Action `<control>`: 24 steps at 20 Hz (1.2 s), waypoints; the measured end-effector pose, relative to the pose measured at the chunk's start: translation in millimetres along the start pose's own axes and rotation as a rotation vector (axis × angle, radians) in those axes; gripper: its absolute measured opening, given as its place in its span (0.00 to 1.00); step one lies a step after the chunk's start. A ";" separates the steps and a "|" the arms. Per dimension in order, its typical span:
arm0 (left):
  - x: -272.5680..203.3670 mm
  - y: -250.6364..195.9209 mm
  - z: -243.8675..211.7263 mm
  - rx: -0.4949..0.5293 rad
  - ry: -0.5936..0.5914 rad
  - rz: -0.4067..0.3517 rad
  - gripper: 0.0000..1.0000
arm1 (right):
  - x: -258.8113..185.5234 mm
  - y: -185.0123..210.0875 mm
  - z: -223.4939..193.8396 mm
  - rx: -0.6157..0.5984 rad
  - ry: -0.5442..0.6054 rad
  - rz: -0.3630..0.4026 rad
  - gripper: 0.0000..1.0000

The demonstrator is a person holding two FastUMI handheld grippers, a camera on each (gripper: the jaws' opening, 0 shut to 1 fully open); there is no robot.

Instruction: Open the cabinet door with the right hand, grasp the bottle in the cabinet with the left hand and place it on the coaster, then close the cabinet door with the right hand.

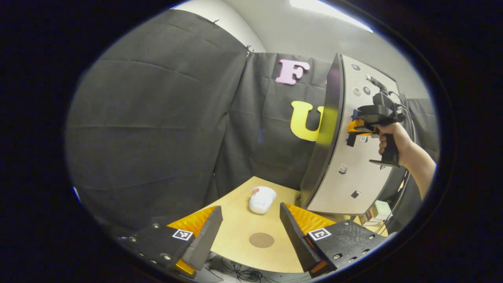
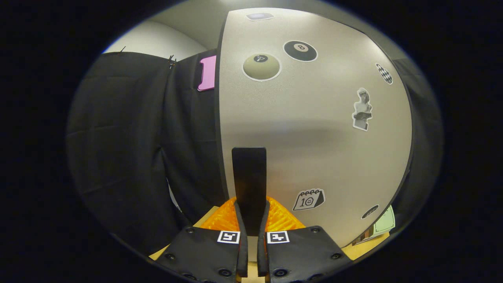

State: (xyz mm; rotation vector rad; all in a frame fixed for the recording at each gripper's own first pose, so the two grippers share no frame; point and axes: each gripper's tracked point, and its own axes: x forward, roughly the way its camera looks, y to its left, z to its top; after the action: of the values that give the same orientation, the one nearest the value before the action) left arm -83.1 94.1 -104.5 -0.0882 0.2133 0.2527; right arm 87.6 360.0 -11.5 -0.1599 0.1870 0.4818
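A grey cabinet door [image 1: 349,173] with stickers stands at the right of the table. My right gripper [image 2: 251,208] is shut on its black vertical handle [image 2: 249,173]; the left gripper view shows that right gripper [image 1: 355,129], held by a hand [image 1: 393,137], against the door. A white bottle [image 1: 262,199] lies on its side on the wooden table [image 1: 235,236], left of the door. A round brown coaster [image 1: 261,239] lies nearer, bare. My left gripper [image 1: 249,220] hangs open above the table, with the coaster and bottle seen between its fingers. The cabinet's inside is hidden.
The door's dark edge [image 1: 326,129] faces the left gripper. Small boxes [image 1: 375,212] sit behind the door's lower right corner. Black cloth walls close the table's far and left sides. Cables [image 1: 239,271] hang below the table's front edge.
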 end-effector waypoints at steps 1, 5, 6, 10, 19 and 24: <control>3.0 -6.0 4.8 0.013 -0.008 -0.011 0.89 | -3.9 -0.1 -0.7 -0.010 -0.005 0.019 0.07; 2.7 -19.2 10.9 0.052 -0.025 -0.033 0.89 | -25.5 2.4 -2.0 -0.019 -0.009 0.108 0.11; 0.9 -20.2 9.5 0.048 -0.015 -0.040 0.90 | -32.1 3.2 -1.9 -0.019 -0.013 0.124 0.07; -2.2 -30.7 14.8 0.072 -0.002 -0.086 0.90 | -46.0 -3.9 -7.3 -0.037 -0.012 0.176 0.07; -13.8 -43.3 16.4 0.137 -0.010 -0.153 0.90 | -59.6 -17.0 -11.0 -0.021 -0.006 0.206 0.07; -25.7 -55.2 12.3 0.134 0.000 -0.175 0.89 | -70.3 -25.4 -12.8 -0.010 -0.021 0.210 0.07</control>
State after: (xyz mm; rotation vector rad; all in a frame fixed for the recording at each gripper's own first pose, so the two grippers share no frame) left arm -90.8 36.1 -83.6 0.0257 0.2207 0.0643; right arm 36.7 304.0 -6.0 -0.1457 0.1817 0.6929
